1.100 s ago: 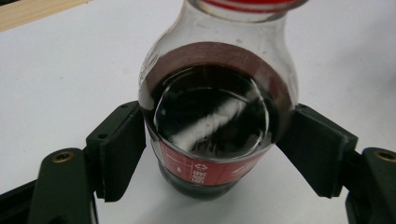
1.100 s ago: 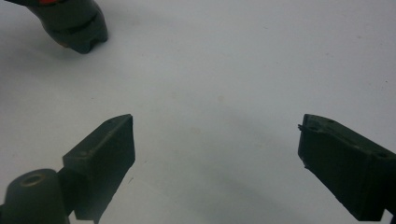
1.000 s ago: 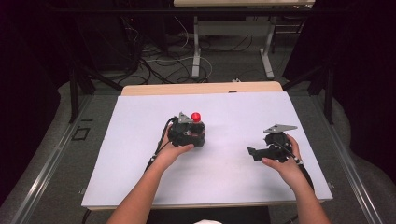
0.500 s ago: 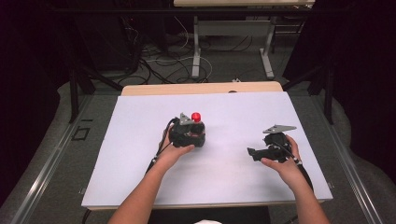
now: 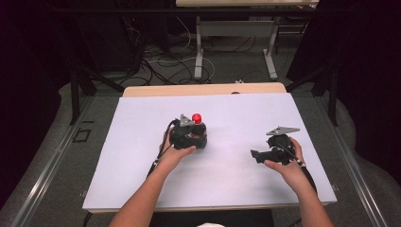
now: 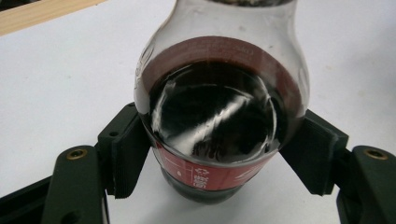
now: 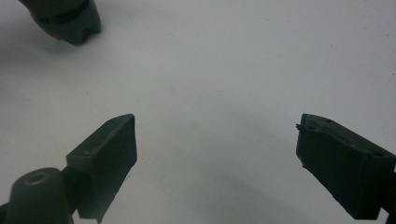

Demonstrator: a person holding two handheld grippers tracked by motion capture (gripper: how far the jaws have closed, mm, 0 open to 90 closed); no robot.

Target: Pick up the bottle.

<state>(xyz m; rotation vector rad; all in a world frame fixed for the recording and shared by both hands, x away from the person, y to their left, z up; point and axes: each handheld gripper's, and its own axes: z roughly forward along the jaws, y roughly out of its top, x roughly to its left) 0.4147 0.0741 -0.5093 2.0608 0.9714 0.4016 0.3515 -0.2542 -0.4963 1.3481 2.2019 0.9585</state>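
**A white table in a dim room**

The table [image 5: 142, 156] had a white top, with a strip of pale wood [image 5: 203, 89] along its far edge. Grey floor [image 5: 56, 156] lay around it and fell into darkness at both sides. Beyond the far edge, loose cables [image 5: 161, 61] sprawled on the floor by the pale metal legs [image 5: 198, 52] of a second table. A dark frame [image 5: 75, 85] stood at the left.

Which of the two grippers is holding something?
The left gripper: its fingers clamp a red-capped bottle of dark drink. The right gripper is open over bare table.
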